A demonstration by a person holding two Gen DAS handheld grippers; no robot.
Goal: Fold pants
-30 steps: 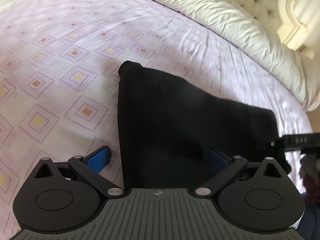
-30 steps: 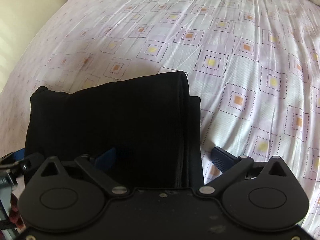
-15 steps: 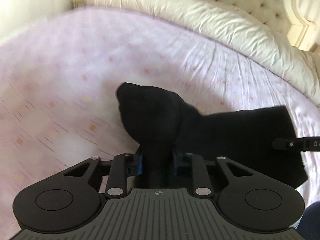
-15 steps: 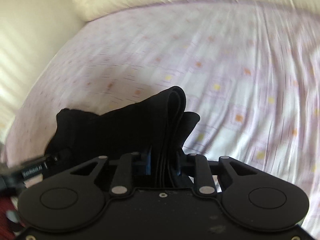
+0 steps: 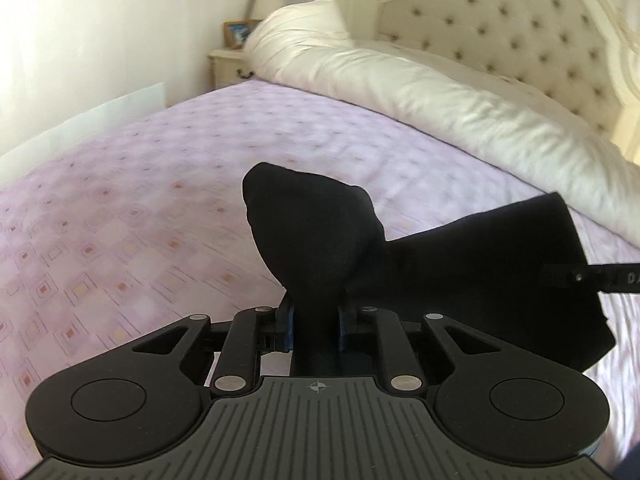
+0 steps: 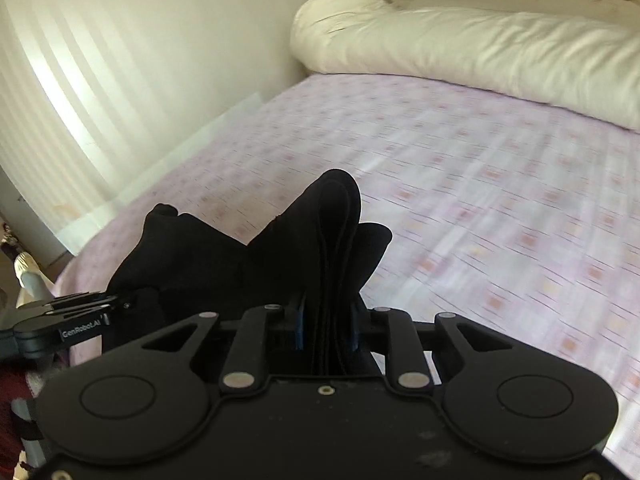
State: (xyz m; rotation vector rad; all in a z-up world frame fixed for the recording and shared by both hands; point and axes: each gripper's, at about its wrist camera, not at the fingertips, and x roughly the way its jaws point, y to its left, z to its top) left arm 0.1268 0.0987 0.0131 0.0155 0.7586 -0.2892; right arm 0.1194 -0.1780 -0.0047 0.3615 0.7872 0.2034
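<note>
two claws, left claw (image 5: 314, 326) and right claw (image 6: 326, 330), each clenched on black pants (image 5: 320, 236).

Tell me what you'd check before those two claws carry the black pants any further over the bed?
1. Left gripper shut on the black pants: ok.
2. Right gripper shut on the stacked layers: ok.
3. Both ends lifted off the purple bedsheet: ok; the fabric spans between the grippers.
4. Layers aligned in the right grip: cannot tell; one flap splays aside.
5. Bedsheet ahead free for laying down: ok.
6. White duvet away from the landing spot: ok.
</note>
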